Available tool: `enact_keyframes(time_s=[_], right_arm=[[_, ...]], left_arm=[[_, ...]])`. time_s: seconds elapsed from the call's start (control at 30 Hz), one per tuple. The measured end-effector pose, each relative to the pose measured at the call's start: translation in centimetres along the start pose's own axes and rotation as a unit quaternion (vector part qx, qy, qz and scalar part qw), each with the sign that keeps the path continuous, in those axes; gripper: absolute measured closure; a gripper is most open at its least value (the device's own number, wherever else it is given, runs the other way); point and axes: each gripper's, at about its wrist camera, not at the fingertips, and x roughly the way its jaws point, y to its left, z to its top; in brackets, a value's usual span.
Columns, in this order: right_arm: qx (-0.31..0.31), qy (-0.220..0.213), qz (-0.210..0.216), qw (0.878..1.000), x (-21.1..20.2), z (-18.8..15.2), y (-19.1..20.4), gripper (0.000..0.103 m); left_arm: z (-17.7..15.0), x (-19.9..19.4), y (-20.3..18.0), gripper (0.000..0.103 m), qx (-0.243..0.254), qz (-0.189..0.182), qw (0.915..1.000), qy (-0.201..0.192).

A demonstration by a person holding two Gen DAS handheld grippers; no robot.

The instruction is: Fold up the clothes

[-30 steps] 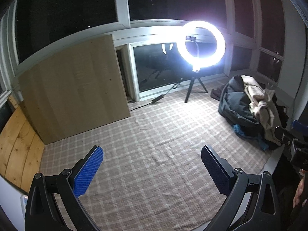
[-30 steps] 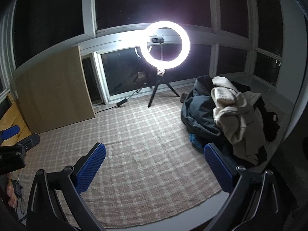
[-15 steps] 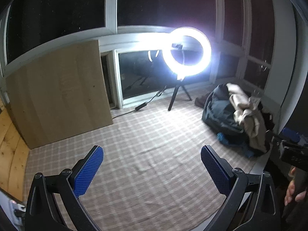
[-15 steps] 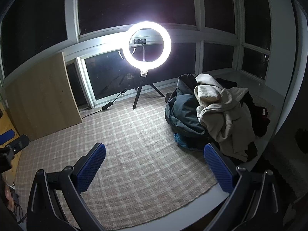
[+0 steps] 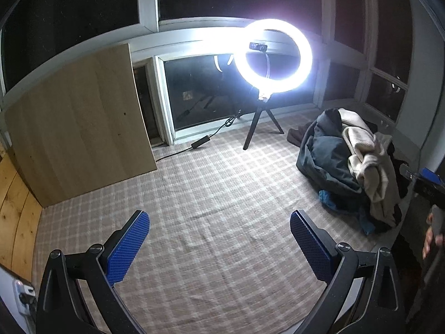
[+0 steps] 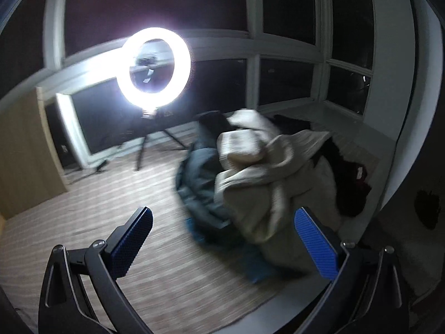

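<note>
Here, in the left wrist view, we hold the left gripper (image 5: 219,239) above the checked rug (image 5: 211,194), its blue-padded fingers (image 5: 129,246) spread wide with nothing between them. The rug's middle lies bare, which would suit laying a garment out flat. The pile of clothes (image 5: 347,164) sits heaped at the rug's right edge, unfolded: a cream sweater (image 5: 367,164) draped over a dark jacket (image 5: 325,156), with a bit of blue cloth at the bottom. A ring light (image 5: 274,55) on a tripod stands at the far edge by the window, presumably to light the working area, and a wooden board (image 5: 80,122) leans against the wall on the left. At the right border we catch the right gripper (image 5: 425,185) beside the pile.

In the right wrist view, which is blurred, the right gripper (image 6: 225,239) points at the pile (image 6: 267,181) from close by, fingers (image 6: 315,246) parted and empty. The cream sweater (image 6: 278,167) fills the space ahead, so we judge it the likely piece to take hold of.
</note>
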Motion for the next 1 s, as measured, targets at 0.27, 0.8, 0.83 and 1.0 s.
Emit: enact_keyframes(time_s=[0.27,0.8,0.83,1.0], right_arm=[[-0.053,0.083,0.013,0.995,15.2,6.4,-4.3,0.0],[-0.096,0.119,0.068,0.986,23.4,7.6,-6.0,0.081],[-0.08,0.121,0.086,0.986,23.2,7.9,-6.8,0.085],[-0.028,0.11,0.132,0.985,20.9,9.7,-9.5,0.093]], left_arm=[[1.3,1.8,-2.3,0.001,-0.027,0.059,0.9977,0.018],[2.6,1.6,-0.8,0.001,-0.085,0.157,0.9833,0.033],[2.6,1.7,-0.8,0.001,-0.087,0.159,0.9828,0.035],[2.9,2.2,-0.7,0.001,-0.08,0.155,0.984,0.037]])
